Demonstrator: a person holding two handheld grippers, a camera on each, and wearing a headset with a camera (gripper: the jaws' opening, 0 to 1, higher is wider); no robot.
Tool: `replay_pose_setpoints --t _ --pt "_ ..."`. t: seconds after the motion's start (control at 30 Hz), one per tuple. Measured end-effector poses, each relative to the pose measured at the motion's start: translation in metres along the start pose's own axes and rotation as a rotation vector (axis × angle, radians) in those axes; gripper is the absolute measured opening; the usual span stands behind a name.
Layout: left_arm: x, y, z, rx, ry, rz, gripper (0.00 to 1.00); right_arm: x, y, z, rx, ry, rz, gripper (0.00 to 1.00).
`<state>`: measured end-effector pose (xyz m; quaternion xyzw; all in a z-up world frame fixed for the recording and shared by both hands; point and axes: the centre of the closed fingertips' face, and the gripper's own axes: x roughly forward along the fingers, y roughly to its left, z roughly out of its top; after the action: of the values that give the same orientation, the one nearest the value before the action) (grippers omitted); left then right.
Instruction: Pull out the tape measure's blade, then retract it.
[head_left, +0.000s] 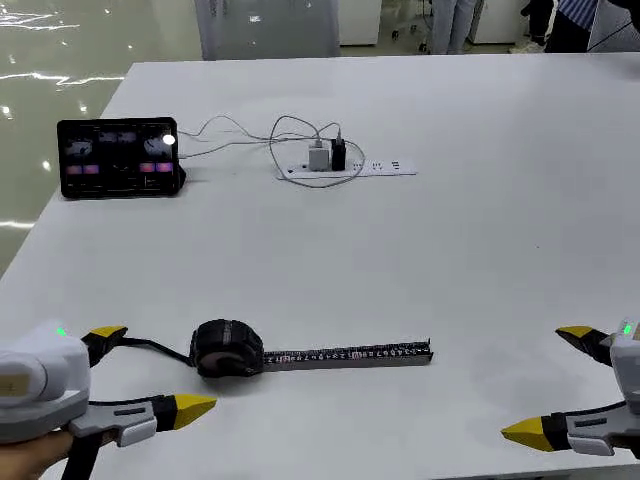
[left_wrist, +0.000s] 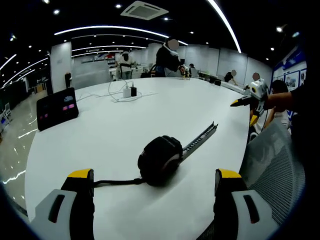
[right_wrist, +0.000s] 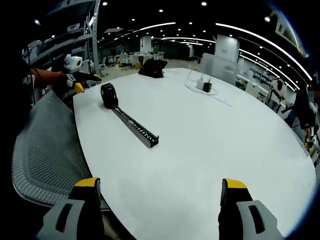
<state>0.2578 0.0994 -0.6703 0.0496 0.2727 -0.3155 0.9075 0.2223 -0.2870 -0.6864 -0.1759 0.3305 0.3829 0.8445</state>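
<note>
Tape measure (head_left: 226, 348) on the table (head_left: 480, 250) between left tongs (head_left: 160, 368) and right tongs (head_left: 542, 381); tablet (head_left: 118, 158), power strip (head_left: 350, 170) behind.

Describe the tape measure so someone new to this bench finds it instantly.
On the white table, look along the near edge, between the left tool and the right tool. The tape measure is a round black case with its marked blade lying pulled out toward the right tool. The tablet and power strip sit far back.
</note>
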Motion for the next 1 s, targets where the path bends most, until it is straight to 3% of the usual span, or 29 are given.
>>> replay_pose_setpoints --t 0.1,0.23,0.37,0.47,0.63,0.77,1.0 --pt "0.01 -0.006 0.0 -0.019 0.007 -0.006 0.99 0.003 -0.001 0.003 -0.022 0.01 0.009 0.99" --pt "0.019 -0.012 -0.001 0.009 0.027 0.01 0.99 0.006 0.0 0.008 -0.044 0.022 0.026 0.99" --pt "0.028 -0.017 0.009 0.042 0.021 0.015 0.99 0.01 0.001 0.011 -0.091 0.041 0.042 0.99" --pt "0.035 -0.022 0.016 0.054 0.031 -0.014 0.99 0.012 0.001 0.013 -0.106 0.049 0.052 0.99" --pt "0.047 -0.023 0.033 0.033 0.012 0.0 0.99 0.016 0.001 0.018 -0.136 0.065 0.075 0.99" --pt "0.055 -0.023 0.041 -0.004 0.031 0.001 0.99 0.019 -0.002 0.02 -0.164 0.082 0.087 0.99" --pt "0.065 -0.016 0.054 0.002 0.073 0.017 0.99 0.023 -0.009 0.029 -0.209 0.073 0.096 0.99"
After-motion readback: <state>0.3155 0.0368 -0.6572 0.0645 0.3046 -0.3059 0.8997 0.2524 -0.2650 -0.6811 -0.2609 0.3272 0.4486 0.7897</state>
